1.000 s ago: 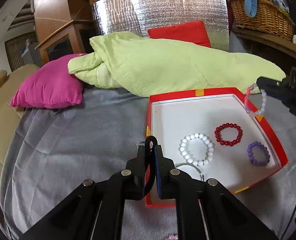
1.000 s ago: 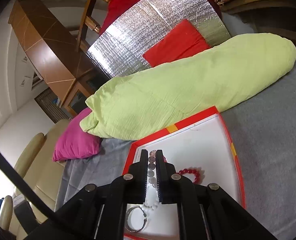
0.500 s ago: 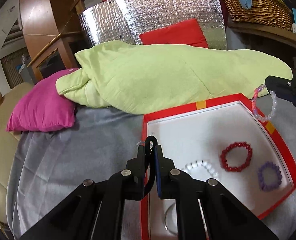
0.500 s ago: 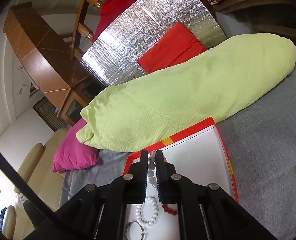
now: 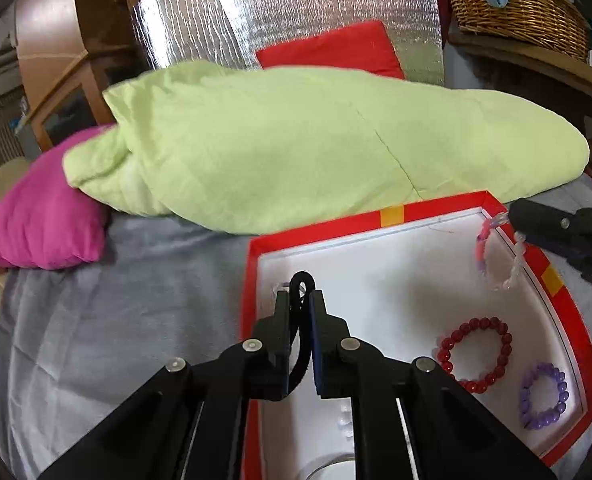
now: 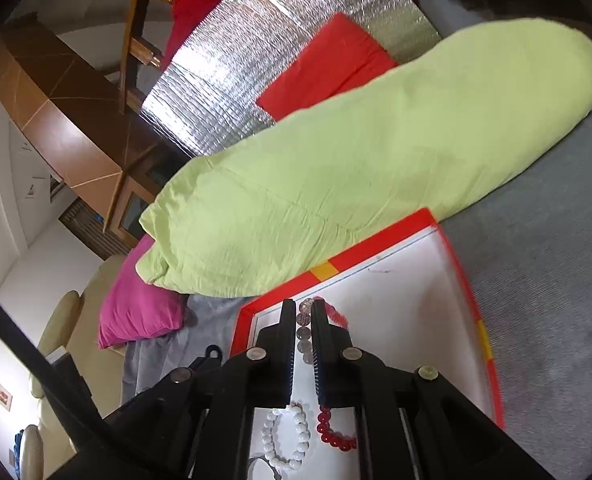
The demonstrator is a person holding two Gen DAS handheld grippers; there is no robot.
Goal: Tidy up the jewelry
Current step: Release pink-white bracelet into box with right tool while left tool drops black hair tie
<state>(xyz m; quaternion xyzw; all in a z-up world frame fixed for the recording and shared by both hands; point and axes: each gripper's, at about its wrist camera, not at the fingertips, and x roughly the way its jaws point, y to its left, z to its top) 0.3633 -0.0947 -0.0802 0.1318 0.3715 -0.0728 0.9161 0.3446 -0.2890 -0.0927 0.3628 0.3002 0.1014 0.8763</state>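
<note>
A red box (image 5: 436, 207) with a white floor lies on the grey bed cover. In it lie a red bead bracelet (image 5: 474, 354), a purple bead bracelet (image 5: 543, 400) and a white bead bracelet (image 6: 285, 436). My left gripper (image 5: 300, 300) is shut on a black cord loop (image 5: 302, 282) and hangs over the box's near left part. My right gripper (image 6: 304, 312) is shut on a clear and pink bead bracelet (image 6: 304, 336); in the left wrist view that bracelet (image 5: 496, 256) dangles over the box's far right corner.
A long green pillow (image 5: 316, 144) lies just behind the box. A magenta cushion (image 5: 43, 224) sits to the left, a red cushion (image 5: 332, 50) and a silver foil panel (image 5: 255, 8) behind. A wicker basket (image 5: 512, 4) stands on a shelf at the back right.
Both grippers have moved forward over the box, each still holding its piece. The box's far edge and the pillow have come closer, and the dangling bracelet now hangs inside the box's right rim.
</note>
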